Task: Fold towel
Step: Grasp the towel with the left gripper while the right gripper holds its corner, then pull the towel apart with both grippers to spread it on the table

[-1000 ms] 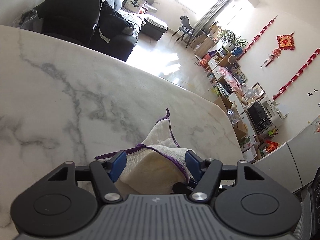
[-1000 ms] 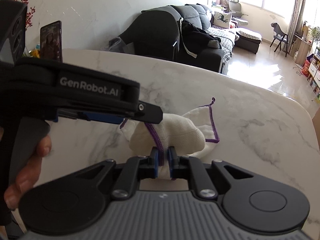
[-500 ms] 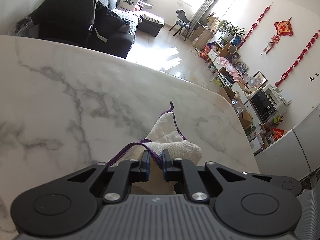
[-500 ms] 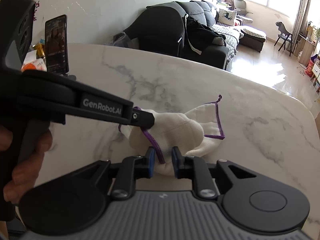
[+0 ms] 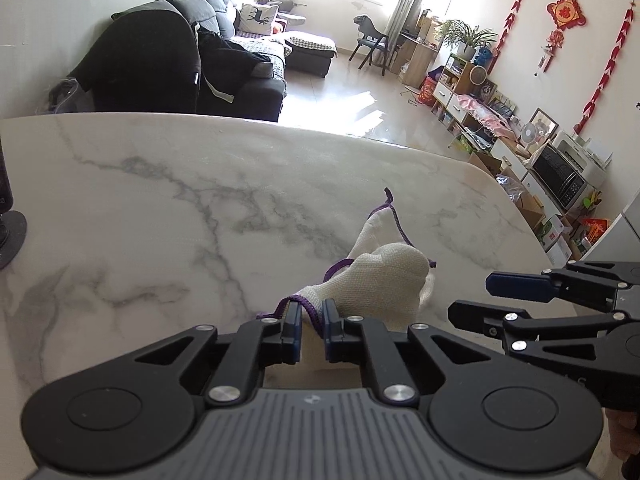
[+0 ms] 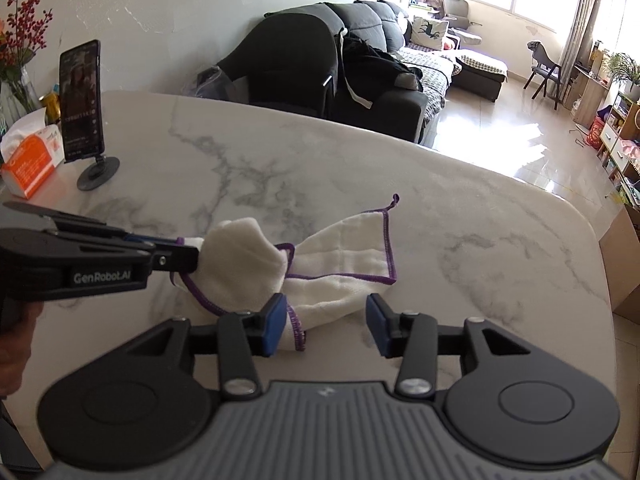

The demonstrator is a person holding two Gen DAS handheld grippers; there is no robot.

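Sunlight is flooding a living room with a dark sofa [image 6: 372, 76] behind, and a white marble surface [image 6: 480, 240] is carrying the work. On it a cream towel [image 6: 344, 256] with purple edging is lying bunched in the middle, only its far corner spread flat. At the surface's left end a phone on a stand [image 6: 82, 108] is standing beside a tissue box [image 6: 30, 160].

The left claw [image 5: 311, 318] is pinching the purple hem at the towel's near left end, its jaws drawn in almost to touching with cloth between them. The right claw [image 6: 326, 322] has just been opening; its jaws are standing apart with the near edge of the towel lying loose between them, neither pad pressing on it.

Folding is looking barely started: no neat crease is showing, the cloth is humped rather than layered, and it is still needing spreading, squaring and folding over
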